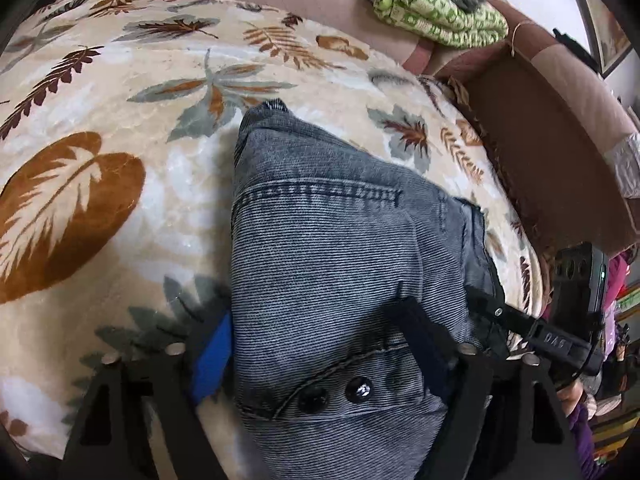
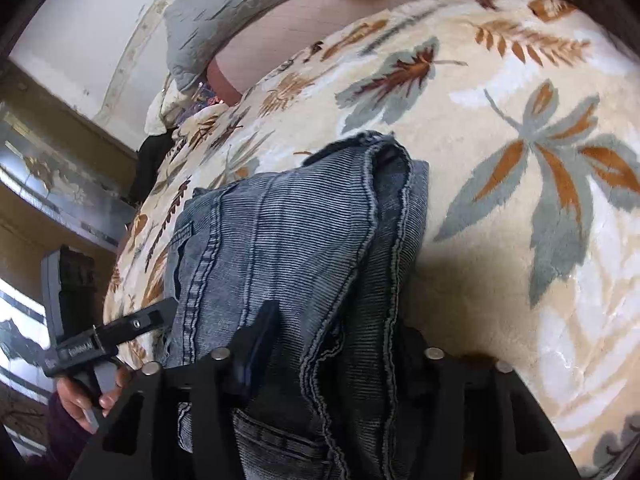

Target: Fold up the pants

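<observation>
The blue-grey denim pants [image 1: 340,248] lie folded in a thick bundle on a cream leaf-print blanket [image 1: 120,120]. My left gripper [image 1: 320,344] is shut on the near edge of the pants, by the waistband with two dark buttons. The right gripper's black body [image 1: 560,336] shows at the pants' right edge. In the right wrist view the pants [image 2: 296,240] fill the middle, hems stacked on the right side. My right gripper [image 2: 340,348] is shut on the pants' near edge. The left gripper [image 2: 120,332] shows at the left, held by a hand.
The blanket [image 2: 520,160] covers a bed. A brown headboard or bed frame [image 1: 540,128] runs along the right. A green patterned cloth [image 1: 432,4] and a grey quilted pillow [image 2: 224,12] lie at the far end.
</observation>
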{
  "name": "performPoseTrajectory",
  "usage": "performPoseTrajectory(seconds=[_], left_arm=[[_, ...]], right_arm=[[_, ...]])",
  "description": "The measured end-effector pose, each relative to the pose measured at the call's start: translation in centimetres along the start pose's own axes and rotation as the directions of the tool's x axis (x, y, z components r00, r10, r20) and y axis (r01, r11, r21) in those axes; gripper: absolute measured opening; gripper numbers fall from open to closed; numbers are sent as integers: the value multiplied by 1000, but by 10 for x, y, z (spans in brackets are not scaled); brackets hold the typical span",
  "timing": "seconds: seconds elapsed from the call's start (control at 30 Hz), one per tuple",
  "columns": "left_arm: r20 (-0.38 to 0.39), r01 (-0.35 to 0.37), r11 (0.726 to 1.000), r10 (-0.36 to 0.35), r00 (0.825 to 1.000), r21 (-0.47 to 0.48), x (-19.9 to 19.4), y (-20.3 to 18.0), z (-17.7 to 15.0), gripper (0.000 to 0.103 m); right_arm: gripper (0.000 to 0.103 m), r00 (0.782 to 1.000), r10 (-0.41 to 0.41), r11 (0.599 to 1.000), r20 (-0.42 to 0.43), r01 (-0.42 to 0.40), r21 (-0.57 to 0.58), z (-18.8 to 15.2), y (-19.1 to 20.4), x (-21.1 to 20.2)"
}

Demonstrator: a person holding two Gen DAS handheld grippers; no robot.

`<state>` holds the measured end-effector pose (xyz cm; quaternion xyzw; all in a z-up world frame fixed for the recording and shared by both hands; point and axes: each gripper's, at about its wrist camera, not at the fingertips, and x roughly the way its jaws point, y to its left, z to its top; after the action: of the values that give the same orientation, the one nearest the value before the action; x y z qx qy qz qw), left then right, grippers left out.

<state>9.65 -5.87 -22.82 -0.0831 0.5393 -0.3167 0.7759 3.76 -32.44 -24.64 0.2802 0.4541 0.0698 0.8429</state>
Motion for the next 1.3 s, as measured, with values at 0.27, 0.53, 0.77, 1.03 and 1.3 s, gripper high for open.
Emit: performPoseTrajectory(seconds=[0.27, 0.53, 0.77, 1.03, 1.3], left_arm=[[23, -21, 1000, 21, 1000, 13, -12, 3, 3, 25], [107, -52, 997, 46, 993, 48, -44, -2, 29, 22], [184, -174, 984, 163, 969, 46, -59, 20, 88, 23], [125, -426, 905, 423, 897, -7, -12, 62, 84, 50], [285, -554, 829, 515, 809, 77, -47, 10, 39, 84]], right_arm=[[24, 992, -56, 989, 109, 70, -131, -5, 34, -21], [22, 977, -10, 979, 213, 53, -197, 29, 72, -27], [22, 972, 34, 989, 232, 0, -148, 85, 86, 22], [48, 985, -134, 985, 112, 145, -94, 97, 63, 90], [48, 964, -71, 954, 255, 141, -264, 69, 103, 41]])
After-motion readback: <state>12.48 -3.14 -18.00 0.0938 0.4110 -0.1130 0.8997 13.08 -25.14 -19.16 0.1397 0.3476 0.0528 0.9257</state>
